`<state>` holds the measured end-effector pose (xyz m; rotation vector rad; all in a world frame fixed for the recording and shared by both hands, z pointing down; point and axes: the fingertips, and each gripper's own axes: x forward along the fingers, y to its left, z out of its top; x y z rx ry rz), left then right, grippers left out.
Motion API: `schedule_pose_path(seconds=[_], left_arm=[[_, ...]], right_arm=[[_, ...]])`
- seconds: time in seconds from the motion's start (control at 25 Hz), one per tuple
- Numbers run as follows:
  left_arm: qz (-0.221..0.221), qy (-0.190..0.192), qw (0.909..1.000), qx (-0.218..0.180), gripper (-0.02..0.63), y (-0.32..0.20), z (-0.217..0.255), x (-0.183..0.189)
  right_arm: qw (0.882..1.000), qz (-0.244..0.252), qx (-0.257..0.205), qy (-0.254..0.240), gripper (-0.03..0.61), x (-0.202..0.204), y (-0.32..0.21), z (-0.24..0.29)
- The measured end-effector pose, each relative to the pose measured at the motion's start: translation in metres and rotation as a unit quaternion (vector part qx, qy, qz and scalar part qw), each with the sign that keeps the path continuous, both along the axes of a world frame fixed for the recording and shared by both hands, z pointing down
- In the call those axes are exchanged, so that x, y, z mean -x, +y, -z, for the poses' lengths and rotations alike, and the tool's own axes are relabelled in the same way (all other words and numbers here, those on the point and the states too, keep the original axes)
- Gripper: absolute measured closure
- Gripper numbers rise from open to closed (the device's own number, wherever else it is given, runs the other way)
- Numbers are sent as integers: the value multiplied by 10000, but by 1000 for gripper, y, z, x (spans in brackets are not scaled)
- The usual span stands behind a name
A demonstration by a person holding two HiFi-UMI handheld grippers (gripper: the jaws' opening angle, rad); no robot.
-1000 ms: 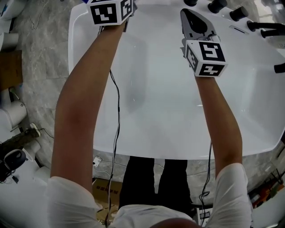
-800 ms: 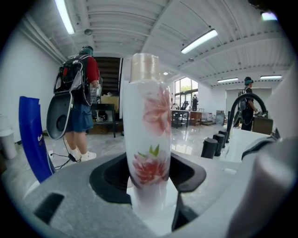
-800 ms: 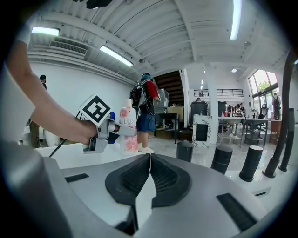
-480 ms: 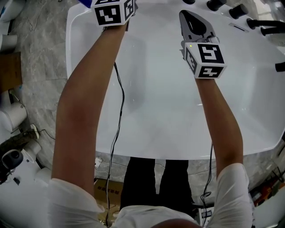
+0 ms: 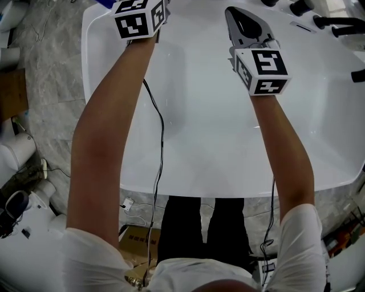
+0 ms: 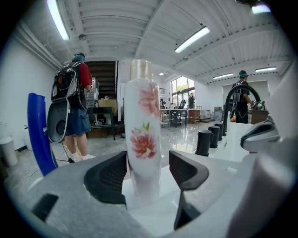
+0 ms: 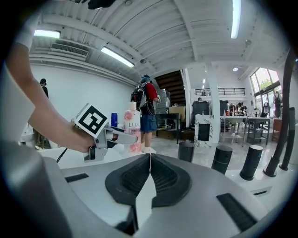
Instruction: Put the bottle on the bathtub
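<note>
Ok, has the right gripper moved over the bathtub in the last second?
No. The right gripper keeps the same gap to the black knobs on the far rim of the bathtub; only the camera view shifted slightly.

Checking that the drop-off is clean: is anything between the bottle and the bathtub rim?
Nothing visible is. The bottle stands upright on the white bathtub rim, between the jaws of the left tongs, with a gap showing on its right side.
</note>
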<state>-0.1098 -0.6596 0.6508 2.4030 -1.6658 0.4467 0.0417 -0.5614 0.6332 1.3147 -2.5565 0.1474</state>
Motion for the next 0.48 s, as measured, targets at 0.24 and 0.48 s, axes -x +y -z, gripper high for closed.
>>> schedule_pose_path(seconds=[0.24, 0.48], left_arm=[[162, 303, 9994, -38, 333, 47, -1, 15], [-48, 720, 9972, -216, 429, 126, 9, -1]], right_arm=[[9999, 15, 115, 61, 565, -6, 21, -6], [9995, 85, 282, 62, 565, -16, 72, -4]])
